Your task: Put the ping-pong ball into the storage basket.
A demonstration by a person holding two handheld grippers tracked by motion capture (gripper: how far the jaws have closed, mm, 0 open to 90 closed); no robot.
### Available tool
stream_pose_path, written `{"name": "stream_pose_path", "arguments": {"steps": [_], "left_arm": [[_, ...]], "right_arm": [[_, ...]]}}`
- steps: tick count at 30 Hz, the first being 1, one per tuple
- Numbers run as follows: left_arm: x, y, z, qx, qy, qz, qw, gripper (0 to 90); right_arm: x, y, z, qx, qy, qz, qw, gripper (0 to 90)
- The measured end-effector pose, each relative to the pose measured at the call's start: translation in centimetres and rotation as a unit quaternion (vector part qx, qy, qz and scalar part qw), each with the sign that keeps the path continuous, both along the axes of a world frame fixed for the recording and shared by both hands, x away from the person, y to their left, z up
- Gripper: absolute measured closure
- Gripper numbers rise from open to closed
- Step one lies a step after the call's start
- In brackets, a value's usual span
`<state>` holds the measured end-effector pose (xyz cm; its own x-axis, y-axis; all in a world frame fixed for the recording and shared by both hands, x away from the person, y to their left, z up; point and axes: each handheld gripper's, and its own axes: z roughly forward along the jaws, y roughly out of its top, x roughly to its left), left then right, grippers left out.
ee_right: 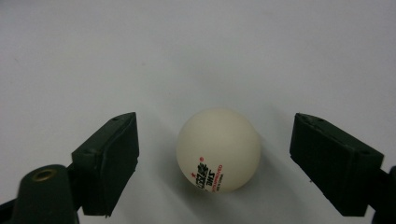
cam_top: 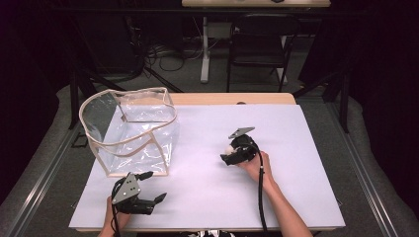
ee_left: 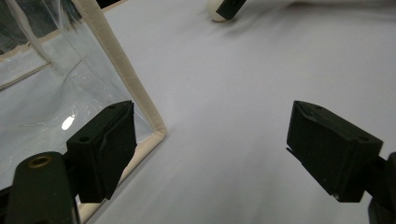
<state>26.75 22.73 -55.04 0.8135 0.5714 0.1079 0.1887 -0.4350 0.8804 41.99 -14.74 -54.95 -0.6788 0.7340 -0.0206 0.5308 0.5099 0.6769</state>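
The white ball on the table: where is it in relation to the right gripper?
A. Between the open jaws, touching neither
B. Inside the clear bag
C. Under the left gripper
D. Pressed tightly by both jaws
A: in the right gripper view the ball lies on the table between the jaws of the right gripper, with a gap on each side.

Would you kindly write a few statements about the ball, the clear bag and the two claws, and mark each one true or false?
1. The white ball lies between the right claw jaws, with gaps on both sides. True.
2. The ball rests inside the clear bag. False: it lies on the white table sheet, apart from the bag.
3. The left claw grips the bag's rim. False: its jaws stand open beside the bag's lower corner.
4. The ball bears printed marks. True.
5. The bag lies flat. False: it stands open.
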Motion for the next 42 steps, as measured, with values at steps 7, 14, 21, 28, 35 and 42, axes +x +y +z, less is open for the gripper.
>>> {"name": "stream_pose_path", "arguments": {"steps": [7,14,21,28,35,42], "left_arm": [[0.0,0.0,0.0,0.001,0.000,0.000,1.0000,16.2],[0.0,0.0,0.0,0.003,0.001,-0.001,1.0000,16.2],[0.0,0.0,0.0,0.002,0.001,-0.002,1.0000,16.2],[0.0,0.0,0.0,0.002,0.000,-0.003,1.0000,16.2],[0.0,-0.1,0.0,0.005,0.000,-0.004,1.0000,16.2],[0.0,-0.2,0.0,0.003,0.000,-0.005,1.0000,16.2]], "right_arm": [[-0.1,0.1,-0.2,-0.020,0.002,0.004,0.9998,34.2],[-0.1,0.1,-0.3,-0.022,-0.002,0.003,0.9997,45.8],[-0.2,0.1,-0.2,-0.030,0.000,0.005,0.9995,50.4],[-0.5,0.2,0.2,-0.041,-0.012,0.006,0.9991,50.8],[-0.7,0.0,1.0,-0.040,-0.021,0.007,0.9990,50.7],[-1.2,-0.1,2.2,-0.035,-0.034,0.008,0.9988,50.8]]}}
